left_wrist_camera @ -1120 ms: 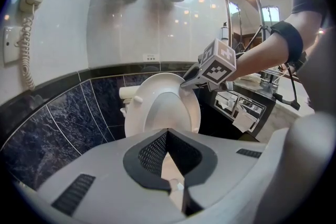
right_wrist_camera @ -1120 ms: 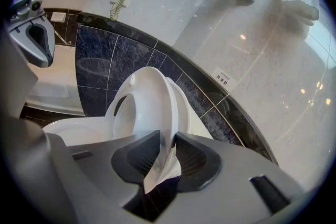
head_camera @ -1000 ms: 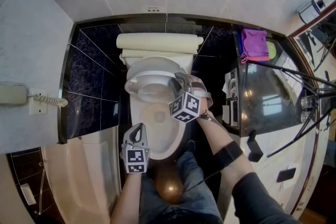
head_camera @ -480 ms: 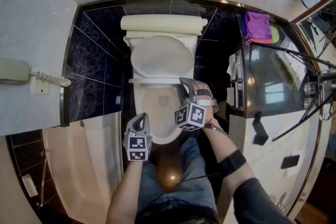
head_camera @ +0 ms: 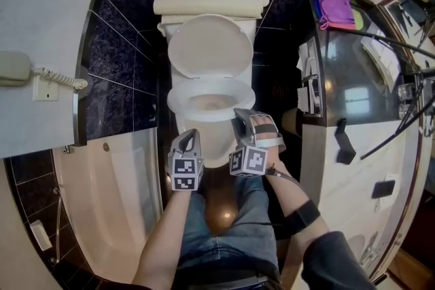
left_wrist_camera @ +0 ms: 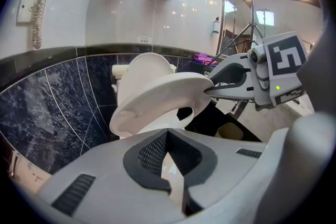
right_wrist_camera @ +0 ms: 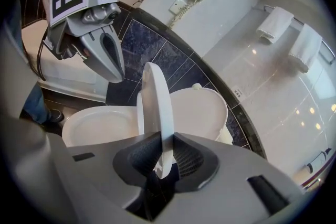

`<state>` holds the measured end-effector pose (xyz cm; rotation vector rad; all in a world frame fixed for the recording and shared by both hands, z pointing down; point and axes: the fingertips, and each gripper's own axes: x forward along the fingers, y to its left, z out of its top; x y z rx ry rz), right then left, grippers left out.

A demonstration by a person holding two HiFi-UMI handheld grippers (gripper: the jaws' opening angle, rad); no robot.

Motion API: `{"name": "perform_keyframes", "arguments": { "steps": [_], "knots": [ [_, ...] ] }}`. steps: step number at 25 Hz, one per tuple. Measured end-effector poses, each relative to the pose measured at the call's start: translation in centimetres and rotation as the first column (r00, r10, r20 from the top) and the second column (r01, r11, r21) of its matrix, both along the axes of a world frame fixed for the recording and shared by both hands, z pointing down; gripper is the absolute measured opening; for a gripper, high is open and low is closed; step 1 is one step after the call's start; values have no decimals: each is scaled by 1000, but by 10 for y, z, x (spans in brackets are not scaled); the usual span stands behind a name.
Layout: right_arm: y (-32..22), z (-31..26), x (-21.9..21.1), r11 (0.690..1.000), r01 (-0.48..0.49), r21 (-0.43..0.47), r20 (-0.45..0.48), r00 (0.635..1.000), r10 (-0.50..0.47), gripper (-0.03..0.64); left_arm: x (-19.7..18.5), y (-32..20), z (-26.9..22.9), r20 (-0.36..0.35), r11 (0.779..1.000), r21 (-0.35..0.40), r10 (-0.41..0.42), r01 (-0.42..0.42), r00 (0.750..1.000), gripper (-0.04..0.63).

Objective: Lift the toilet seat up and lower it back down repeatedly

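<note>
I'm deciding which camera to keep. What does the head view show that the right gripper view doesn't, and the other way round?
Only the head view: the purple cloth, and the right claw seen from outside with its marker cube. Only the right gripper view: two white towels on a rail, and the toilet seat edge-on, gripped between that claw's jaws, which have just been closing. Both: the raised lid, the left claw and the wall phone.

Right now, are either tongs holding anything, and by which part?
Right tongs grip the toilet seat by its front rim, edge between the pads; the jaws have just been closing. Left tongs hold nothing.
</note>
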<state>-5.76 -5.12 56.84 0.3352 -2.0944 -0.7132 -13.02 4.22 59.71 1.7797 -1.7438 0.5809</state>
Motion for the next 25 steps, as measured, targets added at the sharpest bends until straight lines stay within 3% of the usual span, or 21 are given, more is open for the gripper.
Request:
{"name": "perform_keyframes", "arguments": {
  "steps": [9, 25],
  "knots": [
    [59, 37, 23, 999, 33, 19, -80, 996, -31, 97, 2, 23, 20, -22, 1000, 6, -9, 9, 1000, 0],
    [139, 104, 63, 998, 53, 15, -158, 986, -50, 106, 26, 94, 107, -38, 998, -55, -37, 35, 999, 0]
  ]
}}
